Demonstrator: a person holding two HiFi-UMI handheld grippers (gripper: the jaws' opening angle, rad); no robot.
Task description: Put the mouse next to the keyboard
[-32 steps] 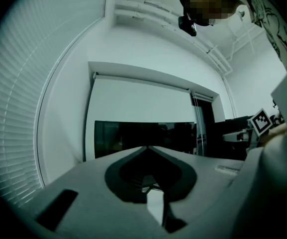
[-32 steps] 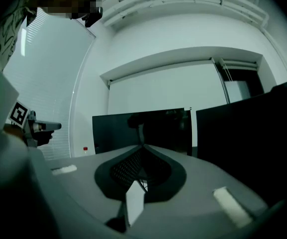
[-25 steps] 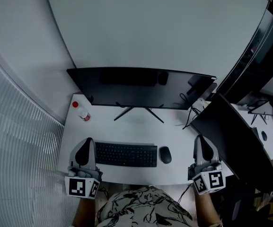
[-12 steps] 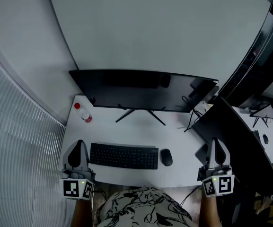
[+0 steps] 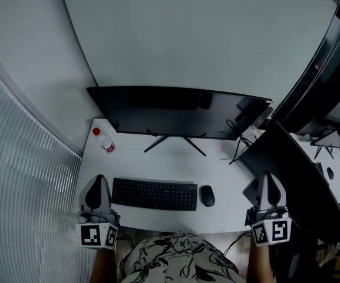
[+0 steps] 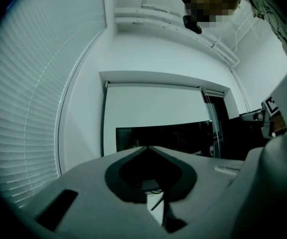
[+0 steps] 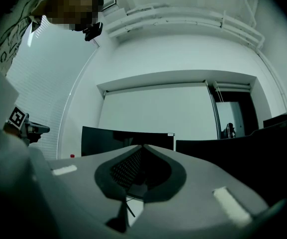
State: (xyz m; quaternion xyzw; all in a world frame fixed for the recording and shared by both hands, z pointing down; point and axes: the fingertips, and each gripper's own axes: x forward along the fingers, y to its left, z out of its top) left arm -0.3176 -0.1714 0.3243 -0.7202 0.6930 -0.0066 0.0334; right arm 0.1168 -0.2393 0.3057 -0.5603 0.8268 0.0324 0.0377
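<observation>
A black mouse (image 5: pixel 207 196) lies on the white desk (image 5: pixel 170 164), just right of the black keyboard (image 5: pixel 154 194) and a small gap apart from it. My left gripper (image 5: pixel 99 179) hovers at the desk's front left corner, left of the keyboard, jaws shut with nothing between them. My right gripper (image 5: pixel 270 177) is off the desk's right front edge, well right of the mouse, also shut and empty. In the left gripper view the left gripper (image 6: pixel 147 147) points up at the monitor (image 6: pixel 165 138); the right gripper (image 7: pixel 142 146) does the same in its own view. Neither gripper view shows the mouse.
A wide black monitor (image 5: pixel 175 109) on a V-shaped stand fills the back of the desk. A small bottle with a red cap (image 5: pixel 104 140) stands at the back left. Cables (image 5: pixel 239 140) hang at the back right, and a second dark screen (image 5: pixel 287 167) slants along the right side.
Both grippers drew apart and back toward the desk's front corners, the right one leaving the desk top. The mouse and keyboard kept their places. Little differs over the last half second.
</observation>
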